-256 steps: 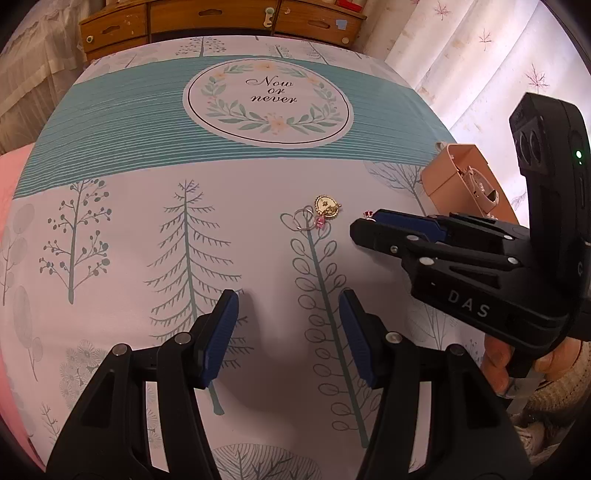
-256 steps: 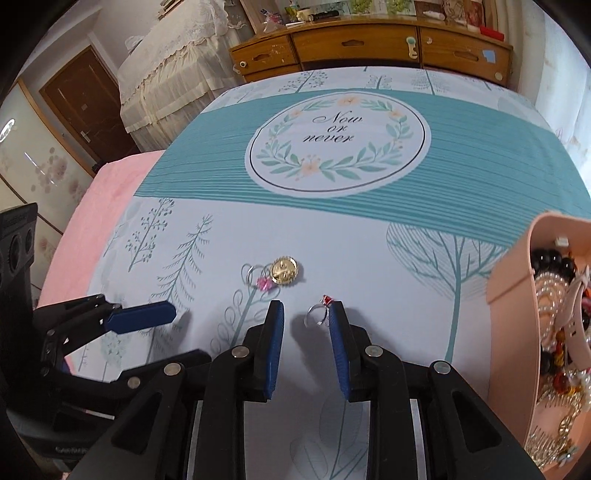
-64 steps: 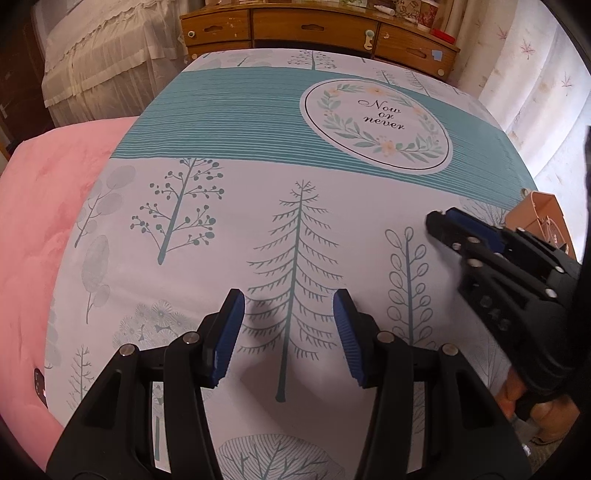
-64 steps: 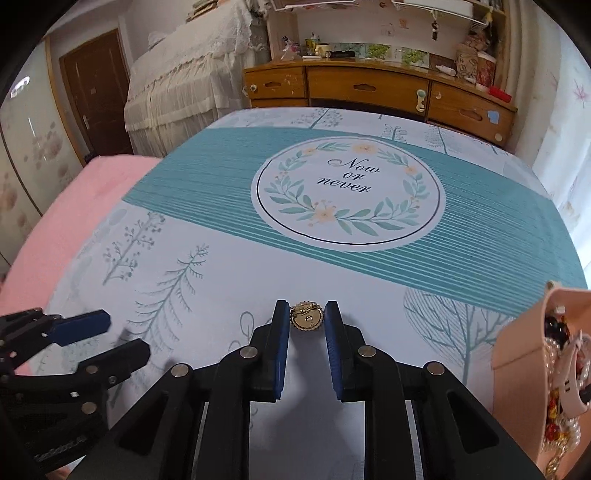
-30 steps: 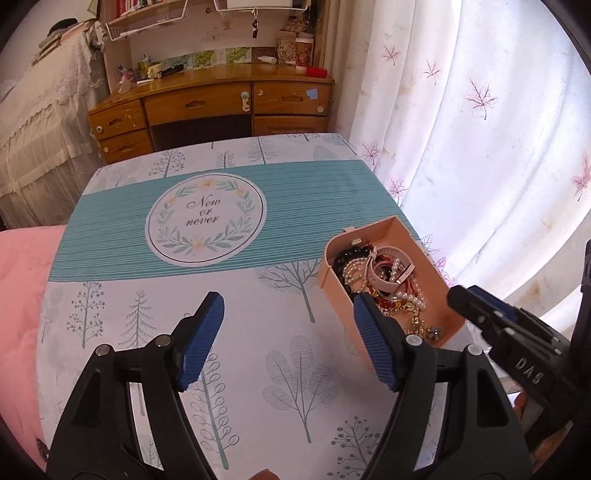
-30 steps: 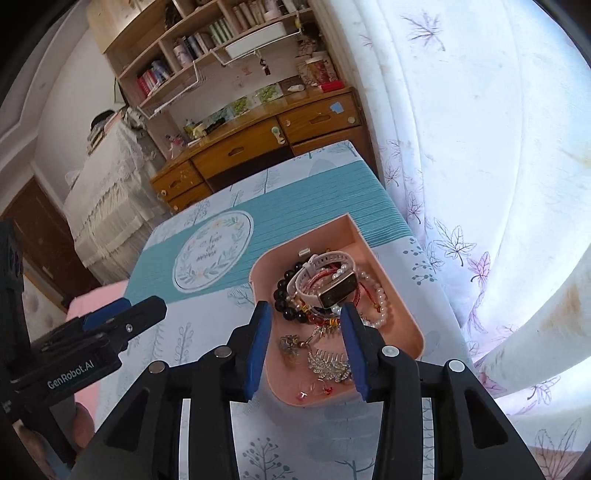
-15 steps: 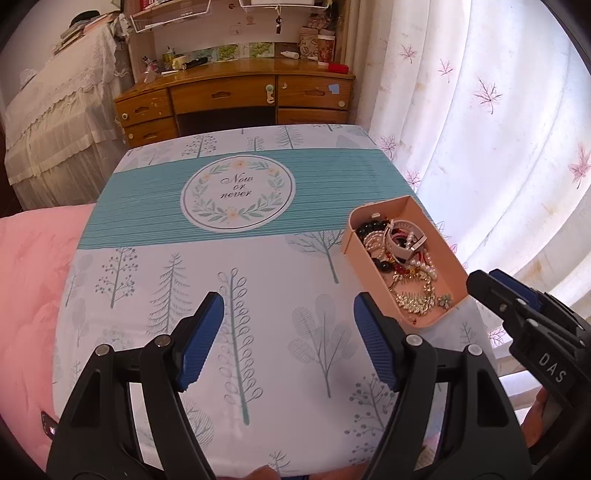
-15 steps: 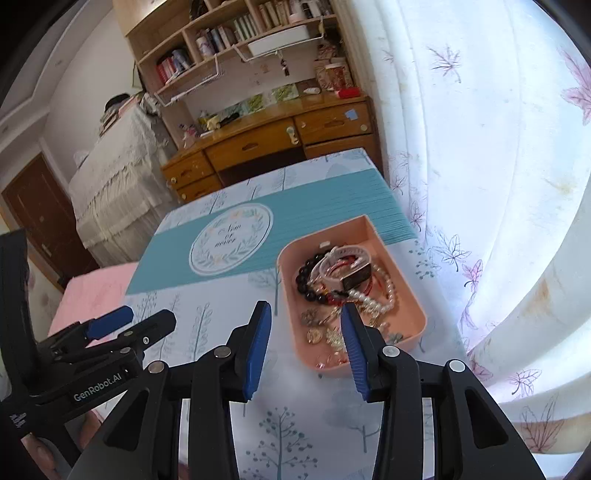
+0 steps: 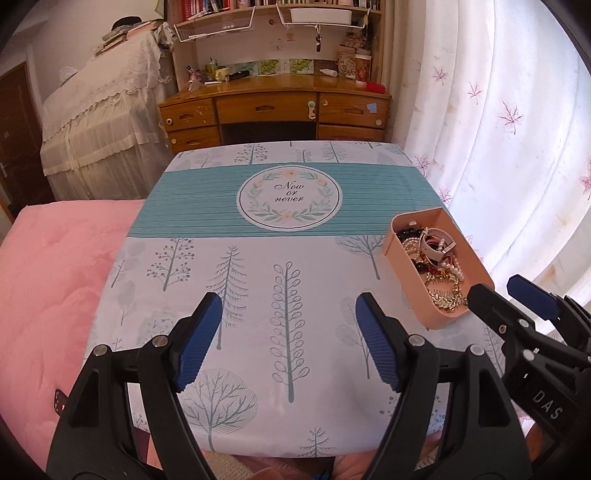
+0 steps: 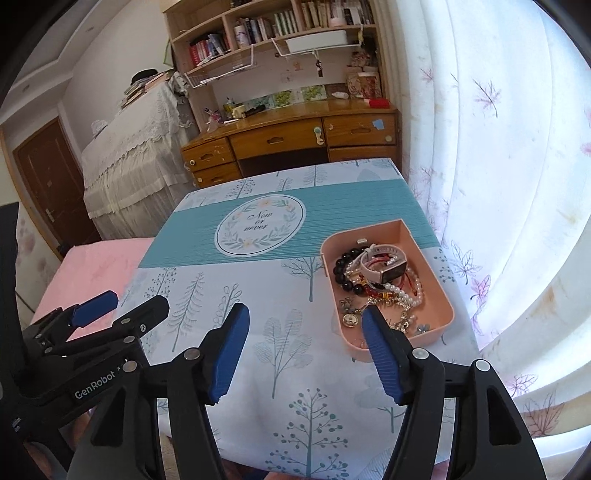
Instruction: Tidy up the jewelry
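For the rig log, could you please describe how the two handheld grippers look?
Both are matte black plastic. The left gripper and right gripper have ribbed blue finger pads and silver screws. White lettering reads "GenRobot" on the left, "DAS" on the right. No cables visible.

A wooden desk under bookshelves; bright curtained window on the right.

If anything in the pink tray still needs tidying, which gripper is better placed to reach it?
Probably the right. The right gripper hangs open with one finger right beside the pink tray, near its front rim. The left gripper, also open, points at bare tablecloth, with the tray off to its right.
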{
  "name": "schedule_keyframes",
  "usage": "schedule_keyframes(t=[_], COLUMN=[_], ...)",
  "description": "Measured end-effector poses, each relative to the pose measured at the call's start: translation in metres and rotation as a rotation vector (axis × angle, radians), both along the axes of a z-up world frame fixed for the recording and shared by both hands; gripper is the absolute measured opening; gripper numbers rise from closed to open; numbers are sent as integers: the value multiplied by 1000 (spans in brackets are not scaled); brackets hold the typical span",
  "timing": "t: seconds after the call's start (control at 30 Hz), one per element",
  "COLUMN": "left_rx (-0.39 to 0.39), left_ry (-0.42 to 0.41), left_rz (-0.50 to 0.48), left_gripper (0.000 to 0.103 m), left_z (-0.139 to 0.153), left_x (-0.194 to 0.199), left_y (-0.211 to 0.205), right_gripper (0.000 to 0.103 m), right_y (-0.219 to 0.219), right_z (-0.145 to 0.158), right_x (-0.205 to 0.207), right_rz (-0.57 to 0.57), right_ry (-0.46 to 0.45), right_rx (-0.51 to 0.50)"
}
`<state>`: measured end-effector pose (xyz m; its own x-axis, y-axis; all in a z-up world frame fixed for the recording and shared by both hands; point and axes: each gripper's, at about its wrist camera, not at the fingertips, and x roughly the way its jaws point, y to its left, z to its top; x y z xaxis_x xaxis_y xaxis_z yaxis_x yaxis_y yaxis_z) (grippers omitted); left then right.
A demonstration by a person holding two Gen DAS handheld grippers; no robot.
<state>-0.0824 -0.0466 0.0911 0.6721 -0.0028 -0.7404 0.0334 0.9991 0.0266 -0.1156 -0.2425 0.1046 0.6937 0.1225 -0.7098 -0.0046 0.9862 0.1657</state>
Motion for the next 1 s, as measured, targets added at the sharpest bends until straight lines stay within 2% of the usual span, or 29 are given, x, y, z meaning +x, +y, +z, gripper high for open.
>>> schedule_keyframes(t=[0.33,1.0], left_rx=[11,7], left_ry=[-14,-7], left_rz=[3,-7], left_gripper=[75,75], left_z=[2,-3], left_x=[-8,-6], left_y=[5,8], right_gripper=[65,68], right_y=[30,25], right_z=[-9,-19], right_x=[-8,0], right_rz=[19,-25], right_ry=[24,47], right_rx=[-36,-42])
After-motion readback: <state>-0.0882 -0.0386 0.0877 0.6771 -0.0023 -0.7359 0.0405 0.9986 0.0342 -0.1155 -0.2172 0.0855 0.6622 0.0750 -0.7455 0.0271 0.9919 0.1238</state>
